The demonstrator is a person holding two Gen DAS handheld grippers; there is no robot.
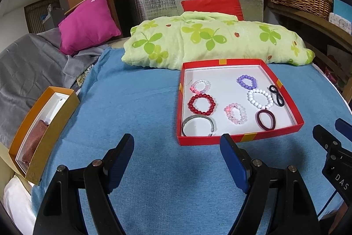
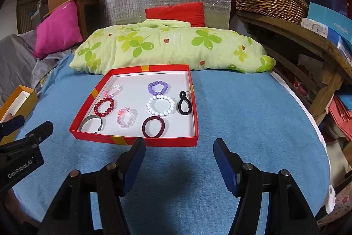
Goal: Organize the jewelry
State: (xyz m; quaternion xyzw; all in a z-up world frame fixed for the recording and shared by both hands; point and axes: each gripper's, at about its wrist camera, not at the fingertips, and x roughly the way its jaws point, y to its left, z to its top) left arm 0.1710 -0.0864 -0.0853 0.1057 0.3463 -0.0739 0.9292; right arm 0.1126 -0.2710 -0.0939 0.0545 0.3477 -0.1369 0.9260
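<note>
Red tray (image 1: 239,139) on blue cloth (image 1: 136,107), near a green floral pillow (image 1: 211,41). Inside the tray: red bead bracelet (image 1: 201,104) and silver cuff (image 1: 199,126) at left; two pink bead bracelets (image 1: 200,86) (image 1: 235,113); purple (image 1: 247,81) and white (image 1: 260,99) bead bracelets toward the right; maroon hair tie (image 1: 265,120) at near right; black hair tie (image 1: 276,95) against the right wall. Gold box (image 1: 50,129) lay well apart at far left. Left gripper (image 1: 177,144) and right gripper (image 2: 179,150) both hung open and empty, short of the tray's near wall.

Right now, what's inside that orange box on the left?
Inside the orange box, a white lining and a reddish-brown cloth show. Anything beneath the cloth is covered.
</note>
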